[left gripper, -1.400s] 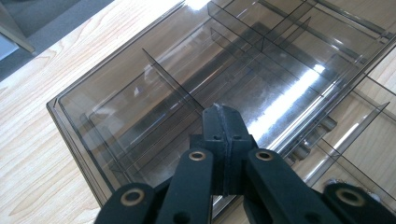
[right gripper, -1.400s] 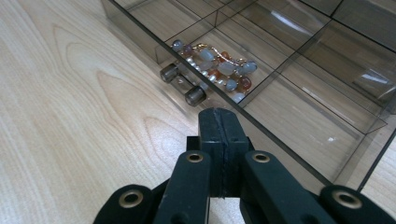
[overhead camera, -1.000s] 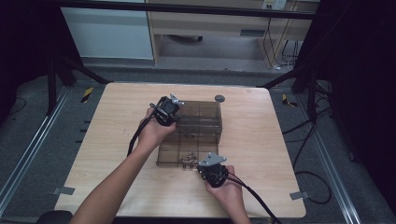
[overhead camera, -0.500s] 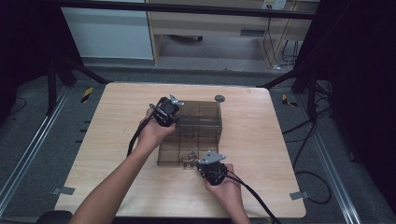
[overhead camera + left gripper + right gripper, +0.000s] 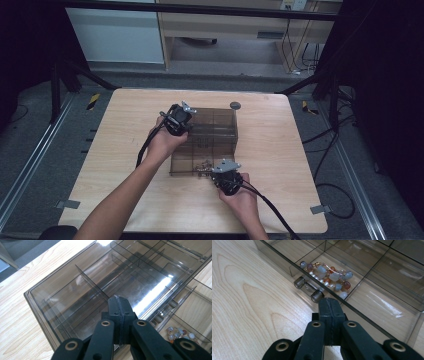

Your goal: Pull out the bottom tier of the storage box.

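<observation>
Smoky plastic organizer box (image 5: 210,135) sits mid-frame on the table (image 5: 300,165), its drawer (image 5: 372,290) pulled out with a bead bracelet (image 5: 329,275) inside. My left hand-held gripper (image 5: 119,308) rests clenched on the lid; my right hand-held gripper (image 5: 329,308), clenched and empty, sits beside the drawer handle (image 5: 308,288). A careless shove could jam the drawer or slide the box.

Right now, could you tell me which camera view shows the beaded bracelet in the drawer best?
The right gripper view: the beaded bracelet lies close and sharp in a front compartment of the smoky drawer. The left gripper view catches a few beads at its lower right edge; the high view shows a tiny cluster.
</observation>
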Tool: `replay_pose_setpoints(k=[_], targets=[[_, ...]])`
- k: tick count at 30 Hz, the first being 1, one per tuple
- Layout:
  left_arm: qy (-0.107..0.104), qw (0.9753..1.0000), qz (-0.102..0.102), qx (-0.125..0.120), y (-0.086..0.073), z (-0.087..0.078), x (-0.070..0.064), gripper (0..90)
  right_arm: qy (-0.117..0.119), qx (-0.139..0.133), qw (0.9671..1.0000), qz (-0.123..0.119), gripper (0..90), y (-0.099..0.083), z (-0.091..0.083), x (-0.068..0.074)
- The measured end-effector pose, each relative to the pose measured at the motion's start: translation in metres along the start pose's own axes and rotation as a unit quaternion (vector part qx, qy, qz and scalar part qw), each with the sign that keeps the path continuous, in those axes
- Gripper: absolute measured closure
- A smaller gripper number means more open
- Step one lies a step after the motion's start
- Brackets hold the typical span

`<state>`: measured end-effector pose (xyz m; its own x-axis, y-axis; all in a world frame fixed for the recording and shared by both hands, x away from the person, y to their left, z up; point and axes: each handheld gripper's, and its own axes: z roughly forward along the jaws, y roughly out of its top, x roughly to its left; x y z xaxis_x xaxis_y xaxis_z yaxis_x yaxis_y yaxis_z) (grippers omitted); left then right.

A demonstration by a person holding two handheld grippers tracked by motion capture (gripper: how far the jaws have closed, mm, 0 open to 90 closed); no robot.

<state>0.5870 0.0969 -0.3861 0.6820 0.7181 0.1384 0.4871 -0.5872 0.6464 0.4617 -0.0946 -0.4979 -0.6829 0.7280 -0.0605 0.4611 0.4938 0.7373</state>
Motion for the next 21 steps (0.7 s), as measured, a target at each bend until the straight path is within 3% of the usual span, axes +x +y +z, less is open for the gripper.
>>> replay_pose_setpoints(k=[21], targets=[[-0.003,1.0000,-0.002,-0.001,-0.0003,0.0001,0.0010,90.0,0.001,0.001,1.0000,0.001,90.0,0.0032,0.0054,-0.0029]])
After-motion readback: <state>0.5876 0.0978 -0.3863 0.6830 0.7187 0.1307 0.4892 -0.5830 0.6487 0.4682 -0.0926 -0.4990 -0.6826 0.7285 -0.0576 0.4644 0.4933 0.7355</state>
